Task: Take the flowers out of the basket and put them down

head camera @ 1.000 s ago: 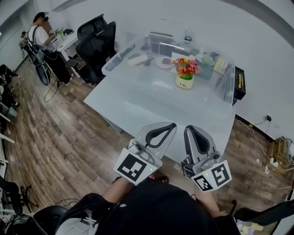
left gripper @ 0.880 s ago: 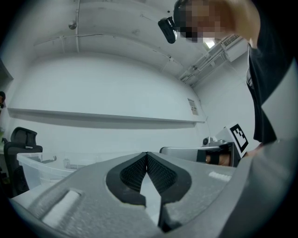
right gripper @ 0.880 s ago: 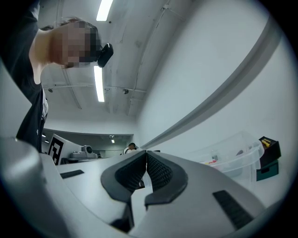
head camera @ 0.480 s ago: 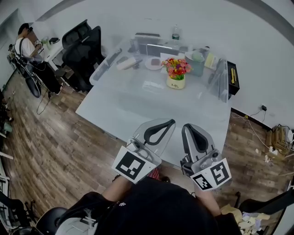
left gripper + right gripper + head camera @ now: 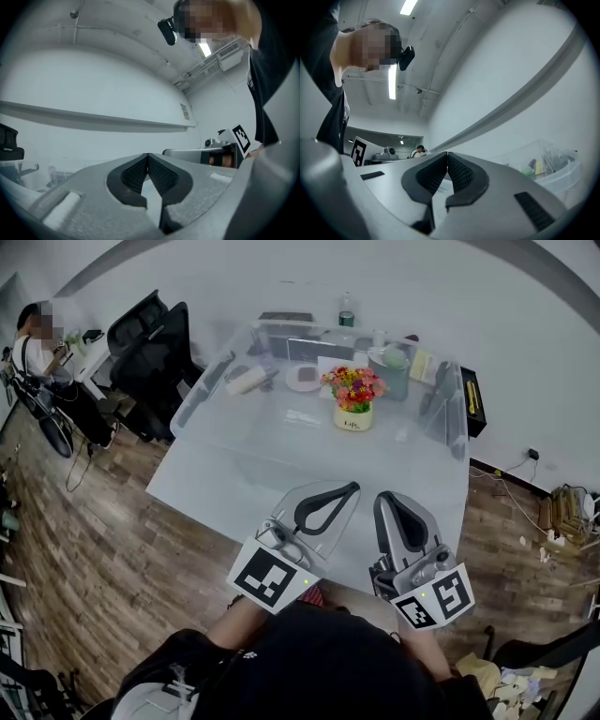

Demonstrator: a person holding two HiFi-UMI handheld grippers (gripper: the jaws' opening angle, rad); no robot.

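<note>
A bunch of red, orange and yellow flowers [image 5: 352,387] stands in a small cream basket [image 5: 352,418] on the white table [image 5: 281,474], toward its far side. Both grippers hover at the table's near edge, well short of the basket. My left gripper [image 5: 352,487] is shut with nothing between its jaws, and its tips [image 5: 147,155] meet in the left gripper view. My right gripper [image 5: 385,498] is likewise shut and empty, tips [image 5: 447,154] together in the right gripper view. Both point slightly upward at wall and ceiling.
Clear plastic panels [image 5: 450,409] edge the table's left, back and right. Behind the basket lie a plate [image 5: 305,378], a green container [image 5: 394,367], a bottle [image 5: 346,315] and boxes. Black office chairs [image 5: 155,343] and a seated person [image 5: 37,334] are at the far left. Wooden floor [image 5: 84,521] surrounds the table.
The view has shifted toward the table: the basket and table sit more centred and slightly nearer. Both grippers stay shut and side by side, edging forward over the near edge.
</note>
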